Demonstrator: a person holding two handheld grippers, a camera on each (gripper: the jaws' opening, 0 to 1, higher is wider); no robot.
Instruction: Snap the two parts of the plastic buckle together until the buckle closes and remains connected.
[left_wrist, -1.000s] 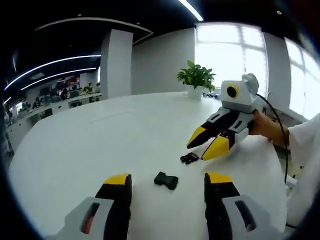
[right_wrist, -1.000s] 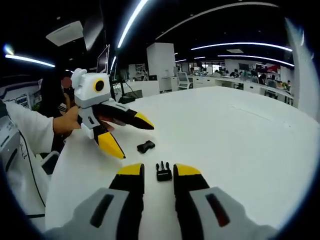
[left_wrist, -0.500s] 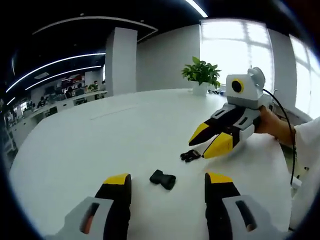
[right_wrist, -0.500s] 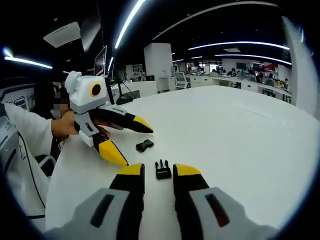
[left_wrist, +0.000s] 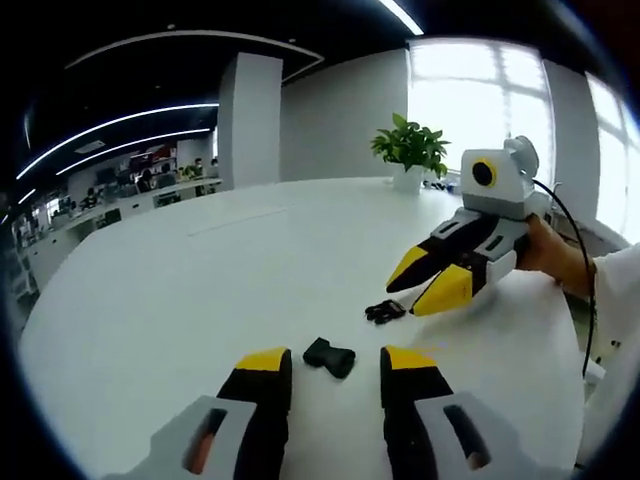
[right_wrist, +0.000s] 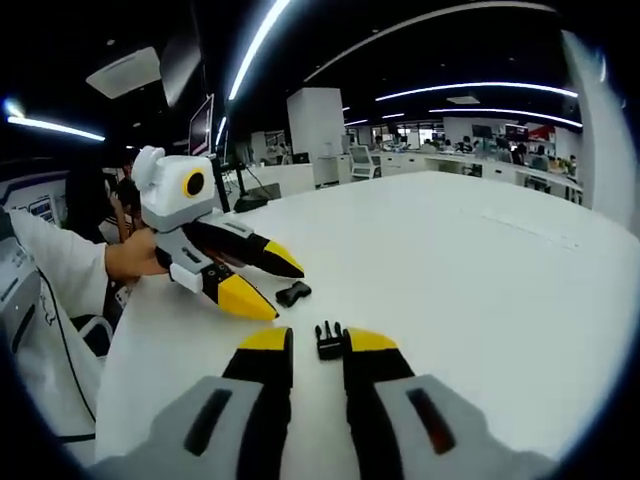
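Two black buckle parts lie apart on the white table (left_wrist: 180, 290). The socket part (left_wrist: 330, 356) rests between my left gripper's (left_wrist: 335, 362) yellow tips; the jaws stand open around it with a small gap on each side. The pronged part (left_wrist: 385, 311) lies just off the tips of my right gripper (left_wrist: 422, 287), which comes in from the right. In the right gripper view the pronged part (right_wrist: 329, 341) sits between my right gripper's (right_wrist: 317, 343) open tips, close to the right one. The socket part (right_wrist: 293, 293) lies at the tips of the left gripper (right_wrist: 284, 292).
A potted plant (left_wrist: 410, 150) stands at the table's far edge by bright windows. A person's hand (left_wrist: 552, 252) and white sleeve (right_wrist: 50, 262) hold the grippers, with a black cable (left_wrist: 572, 280) trailing. Office desks (right_wrist: 470, 160) fill the background.
My left gripper's jaws have narrowed around the socket part, and the gripper has come lower and nearer to it. The right gripper has barely moved; both buckle parts lie where they were.
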